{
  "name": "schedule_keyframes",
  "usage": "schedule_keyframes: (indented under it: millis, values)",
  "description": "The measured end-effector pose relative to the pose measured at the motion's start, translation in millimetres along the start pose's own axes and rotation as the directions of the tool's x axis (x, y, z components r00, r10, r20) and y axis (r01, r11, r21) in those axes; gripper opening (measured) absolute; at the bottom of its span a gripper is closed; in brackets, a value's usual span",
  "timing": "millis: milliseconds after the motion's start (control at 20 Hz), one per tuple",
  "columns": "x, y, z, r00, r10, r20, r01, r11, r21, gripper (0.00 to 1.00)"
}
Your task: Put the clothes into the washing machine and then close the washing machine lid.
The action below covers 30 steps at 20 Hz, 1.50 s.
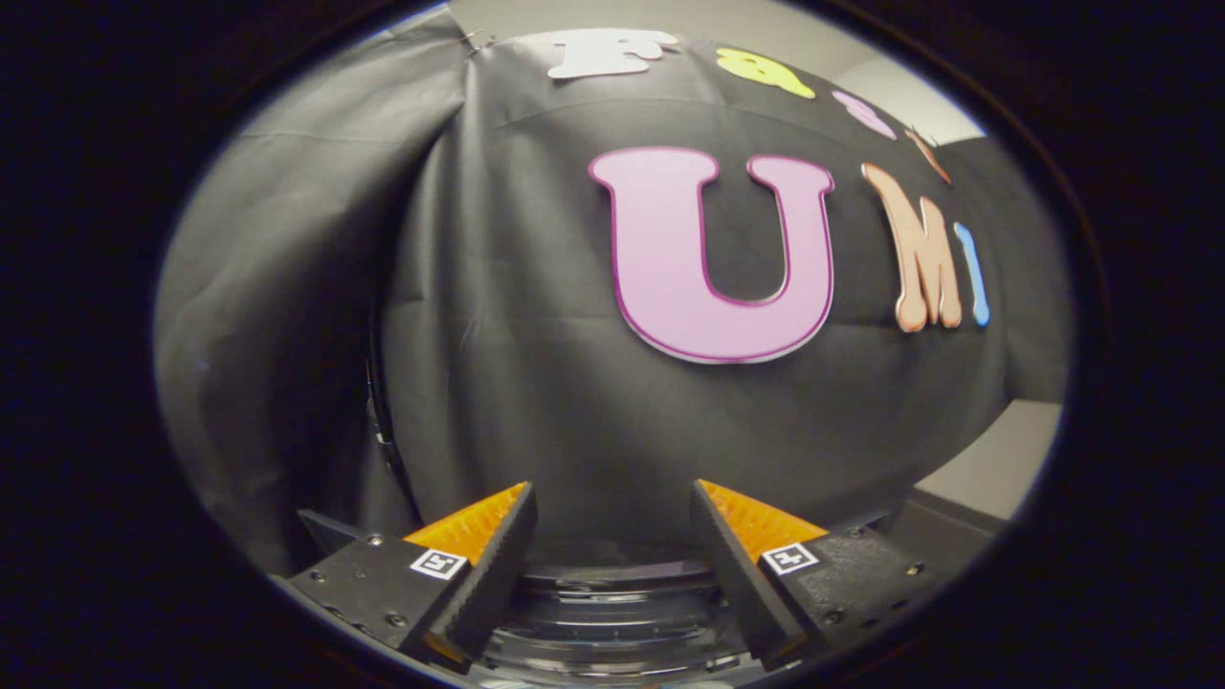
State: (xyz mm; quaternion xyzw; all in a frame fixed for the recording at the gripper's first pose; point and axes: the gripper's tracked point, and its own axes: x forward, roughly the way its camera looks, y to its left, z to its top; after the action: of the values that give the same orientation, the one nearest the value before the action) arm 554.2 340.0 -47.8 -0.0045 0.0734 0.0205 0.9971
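Two fingers (498, 536) of the tool (612, 507) stand well apart, wide open, with nothing between them; each is a wedge-shaped block with a ridged inner face and a square printed marker on its flat base. Between and just below them lies part of the washer (612, 622): a round, glossy rim with stacked curved bands, smooth and reflective like clear plastic or glass, seemingly the lid seen from above, though I cannot tell whether it is shut. Beyond the fingers hangs the wall (517, 364), a matte black cloth with soft creases and a deep vertical fold on its left side. To the right of the cloth, a pale flat floor (1005, 459) shows.
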Motion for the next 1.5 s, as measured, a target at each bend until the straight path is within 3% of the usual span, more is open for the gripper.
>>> schedule_keyframes:
  millis: [50, 200, 650, 850, 1500]
  values:
    - [-2, 1, 10, 0.997, 0.03, 0.073, -0.026, 0.999, -0.047, 0.97]
    - [-4, 3, 11, 0.997, 0.055, 0.057, -0.054, 0.998, -0.018, 0.97]
    - [-18, -5, 17, 0.998, 0.029, 0.047, -0.028, 0.999, -0.016, 0.98]
    - [-48, 0, 6, 0.997, 0.01, 0.072, -0.009, 1.0, -0.016, 0.98]
    - [-71, -5, 4, 0.998, 0.014, 0.066, -0.012, 1.0, -0.018, 0.98]
